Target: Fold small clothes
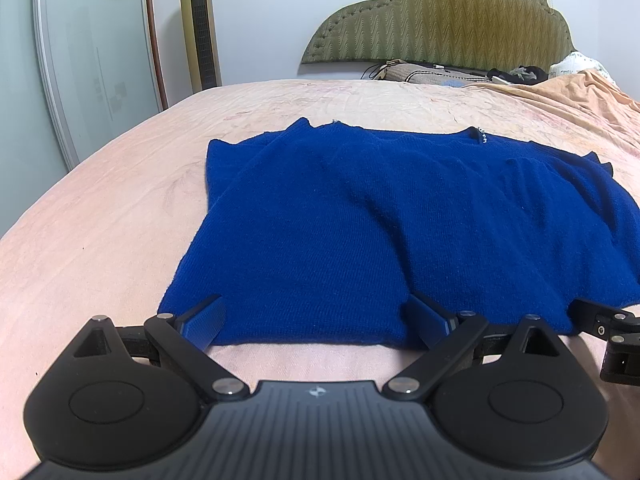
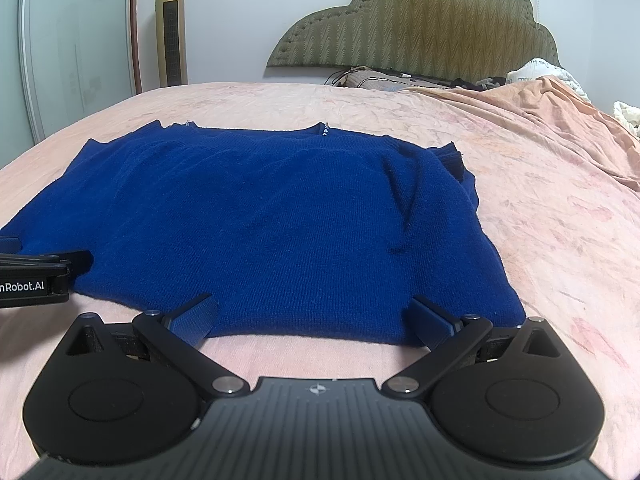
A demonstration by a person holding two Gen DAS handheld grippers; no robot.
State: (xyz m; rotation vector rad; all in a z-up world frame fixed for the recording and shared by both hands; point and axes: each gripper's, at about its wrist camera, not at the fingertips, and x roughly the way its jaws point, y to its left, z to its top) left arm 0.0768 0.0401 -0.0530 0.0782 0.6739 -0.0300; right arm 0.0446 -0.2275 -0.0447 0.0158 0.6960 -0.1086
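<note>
Both tongs [image 1: 314,320] [image 2: 314,318] spread (empty) | sweater [image 1: 360,220] hem between | fan [image 1: 200,28] behind

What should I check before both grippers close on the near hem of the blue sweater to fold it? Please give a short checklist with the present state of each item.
1. Left gripper open wide at the near hem: ok.
2. Right gripper open wide at the same hem: ok.
3. Blue sweater lies spread on the pink bedsheet, sleeves already folded in: ok, some soft wrinkles near the right shoulder.
4. Fingers low enough to take the hem: cannot tell; the pads overlap the edge in view, but the height is unclear.
5. The two grippers apart from each other: ok, side by side, not touching.
6. Far side of the sweater free for the fold: ok; the clutter near the headboard is well beyond it.
</note>
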